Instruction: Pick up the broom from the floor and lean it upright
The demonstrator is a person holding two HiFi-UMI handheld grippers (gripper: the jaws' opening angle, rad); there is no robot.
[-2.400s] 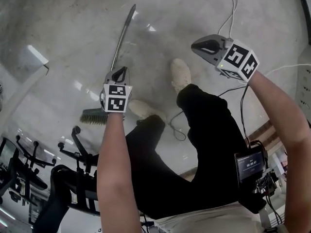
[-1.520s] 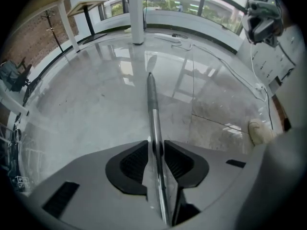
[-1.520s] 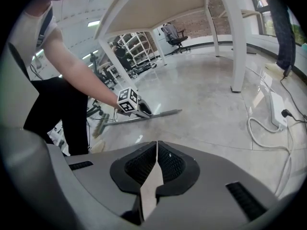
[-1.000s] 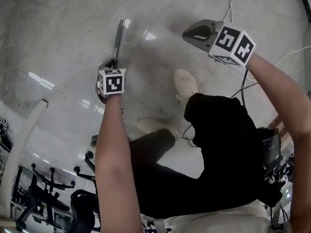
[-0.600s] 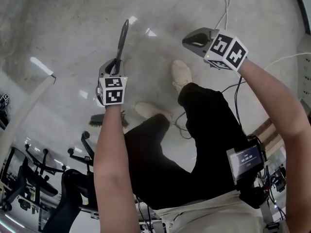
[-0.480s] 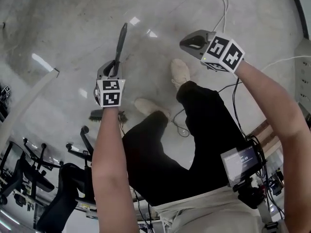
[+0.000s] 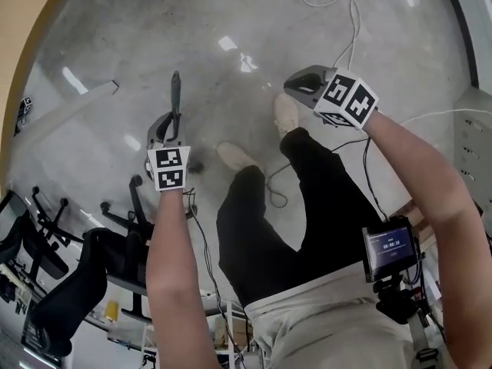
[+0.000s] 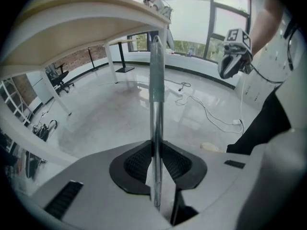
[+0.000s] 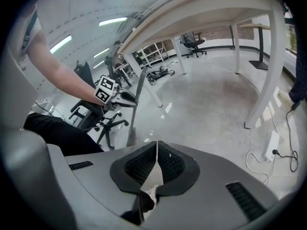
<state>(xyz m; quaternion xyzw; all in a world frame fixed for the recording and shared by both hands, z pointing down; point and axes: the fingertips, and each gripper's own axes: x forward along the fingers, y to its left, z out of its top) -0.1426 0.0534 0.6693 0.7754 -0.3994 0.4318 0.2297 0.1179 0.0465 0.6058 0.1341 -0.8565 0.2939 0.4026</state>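
Observation:
The broom's metal handle [image 8: 156, 87] runs straight up between my left gripper's [image 8: 156, 147] jaws, which are shut on it. In the head view the handle's dark top end [image 7: 175, 91] sticks out beyond the left gripper [image 7: 171, 131]. From the right gripper view the broom [image 9: 135, 110] stands nearly upright below the left gripper [image 9: 121, 98], its brush end [image 9: 130, 137] low near the floor. My right gripper [image 9: 157, 150] is shut with nothing in it. It hovers apart from the broom, to the right [image 7: 301, 83].
A desk with a pale wood top [image 8: 72, 13] and white legs [image 9: 268, 51] stands close ahead. Black office chairs [image 7: 115, 237] sit at the left. White cables [image 7: 346, 21] and a power strip [image 9: 271, 143] lie on the floor. The person's shoes [image 7: 286, 112] are beneath.
Both grippers have risen. The left one has carried the broom up with it, and the handle has swung from slanting across the floor to nearly upright. The right gripper stays shut and empty.

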